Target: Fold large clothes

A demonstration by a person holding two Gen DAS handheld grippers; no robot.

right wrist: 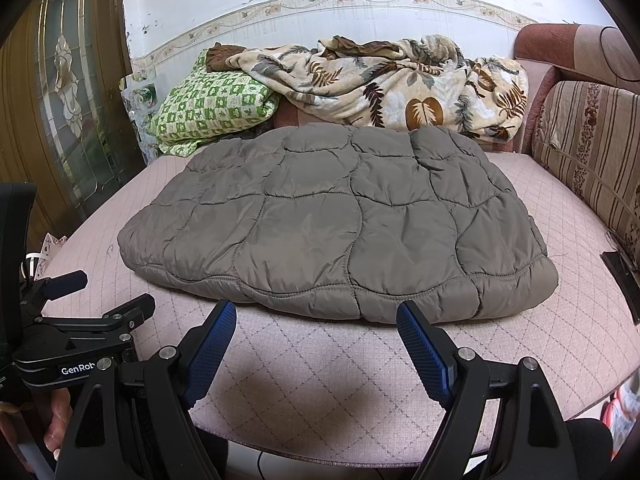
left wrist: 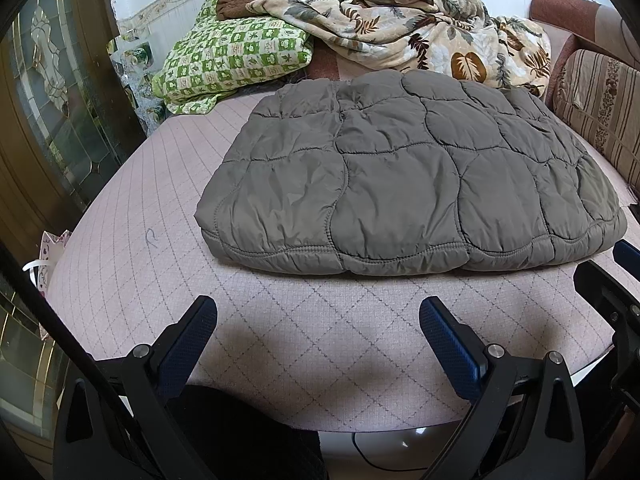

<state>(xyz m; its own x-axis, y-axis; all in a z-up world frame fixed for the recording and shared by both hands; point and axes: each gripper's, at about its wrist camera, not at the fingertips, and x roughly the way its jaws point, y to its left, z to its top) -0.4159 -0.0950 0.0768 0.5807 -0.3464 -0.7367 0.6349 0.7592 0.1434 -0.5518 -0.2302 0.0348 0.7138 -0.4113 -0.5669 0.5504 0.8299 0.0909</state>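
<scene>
A grey-brown quilted puffer jacket (left wrist: 400, 176) lies folded into a flat rectangle on the pink quilted seat cushion (left wrist: 132, 264); it also shows in the right wrist view (right wrist: 340, 224). My left gripper (left wrist: 318, 312) is open and empty, hovering over bare cushion a little in front of the jacket's near hem. My right gripper (right wrist: 316, 316) is open and empty, its fingertips close to the jacket's near hem. The left gripper also shows at the left edge of the right wrist view (right wrist: 100, 296), and the right gripper at the right edge of the left wrist view (left wrist: 612, 276).
A green checked pillow (left wrist: 232, 56) and a leaf-print blanket (left wrist: 420, 32) are piled behind the jacket against the wall. A striped sofa back cushion (right wrist: 588, 152) stands at the right. A wooden glass-panelled door (left wrist: 48, 92) is at the left. The cushion's front edge (right wrist: 320, 456) is just below the grippers.
</scene>
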